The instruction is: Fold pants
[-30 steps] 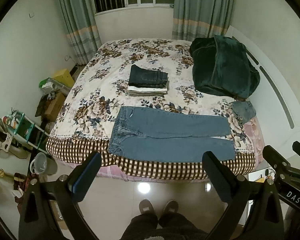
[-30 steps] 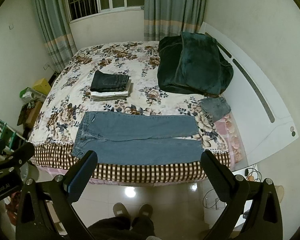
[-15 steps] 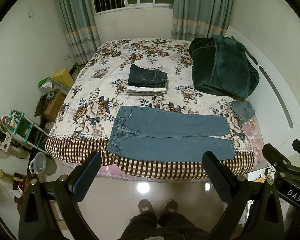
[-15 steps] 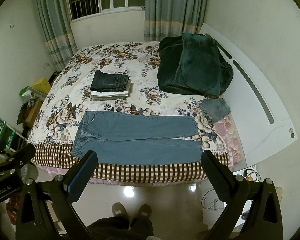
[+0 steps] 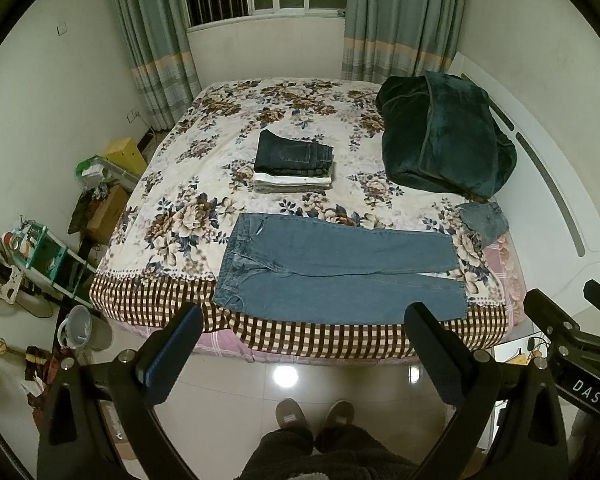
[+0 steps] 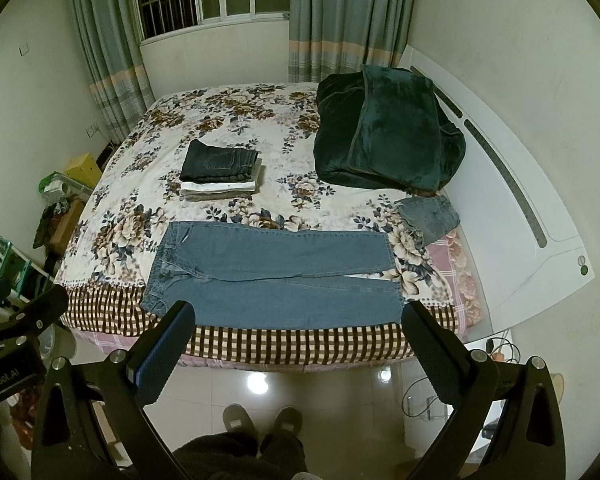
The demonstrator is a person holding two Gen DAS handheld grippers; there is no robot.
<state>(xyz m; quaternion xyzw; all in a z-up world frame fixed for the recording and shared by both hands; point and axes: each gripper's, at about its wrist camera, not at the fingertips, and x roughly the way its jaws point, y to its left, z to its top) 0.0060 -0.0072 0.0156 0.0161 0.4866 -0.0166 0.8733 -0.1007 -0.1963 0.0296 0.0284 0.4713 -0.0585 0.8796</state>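
Observation:
Light blue jeans (image 5: 340, 268) lie spread flat along the near edge of the floral bed (image 5: 204, 184), waist to the left, legs to the right. They also show in the right wrist view (image 6: 276, 276). My left gripper (image 5: 304, 316) is open and empty, held high above the floor in front of the bed. My right gripper (image 6: 298, 314) is open and empty, likewise back from the bed edge. Neither touches the jeans.
A stack of folded pants (image 5: 294, 162) sits mid-bed. A dark green blanket (image 5: 440, 136) is piled at the right by the white headboard (image 5: 556, 200). A small folded denim piece (image 5: 482, 220) lies under it. Clutter and a bucket (image 5: 82, 326) stand left of the bed.
Both views have shifted very slightly; the jeans and the other things on the bed have not moved. Both grippers stay open.

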